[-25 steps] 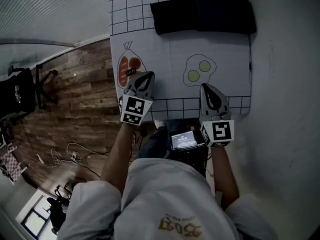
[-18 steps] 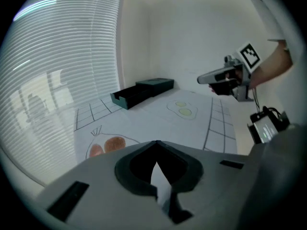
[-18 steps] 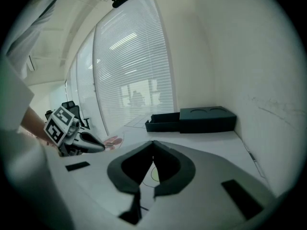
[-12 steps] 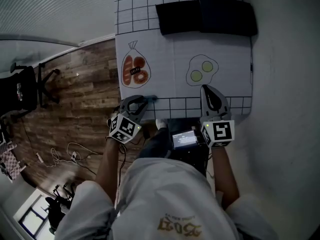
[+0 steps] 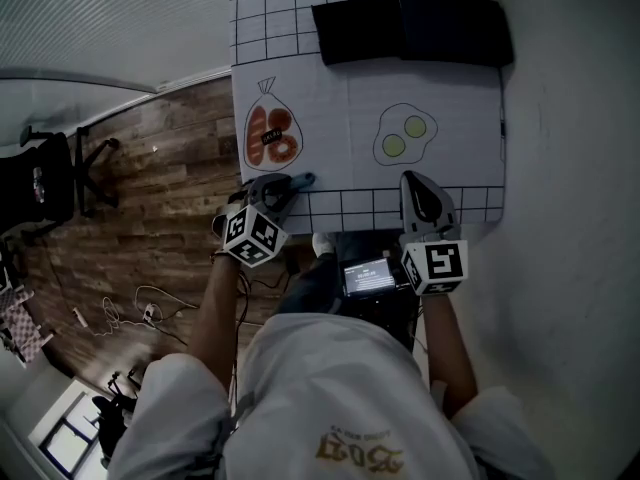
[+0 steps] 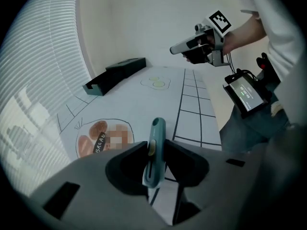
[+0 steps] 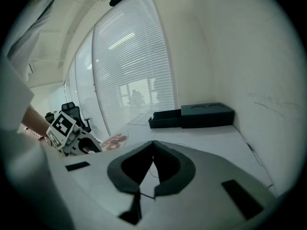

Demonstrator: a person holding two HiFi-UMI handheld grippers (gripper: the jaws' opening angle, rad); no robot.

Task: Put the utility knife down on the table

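The teal utility knife [image 5: 301,180] lies at the near left corner of the white table [image 5: 450,78], its tip poking out past my left gripper [image 5: 281,187]. In the left gripper view the knife [image 6: 156,150] runs lengthwise between the jaws of the left gripper [image 6: 154,143]. Those jaws are opening and stand close on either side of it without pressing. My right gripper [image 5: 420,182] hovers over the near right edge, shut and empty, and its tips meet in the right gripper view [image 7: 153,142].
The table mat carries a bread-bag drawing [image 5: 270,136] and a fried-egg drawing [image 5: 403,133]. Two black boxes [image 5: 410,26] sit at the far edge. A small screen [image 5: 368,278] hangs at the person's waist. Wooden floor and an office chair [image 5: 40,183] lie to the left.
My left gripper drew back from the bread drawing to the table's near left corner and dipped down. Its jaws have parted around the knife. The right gripper stayed still.
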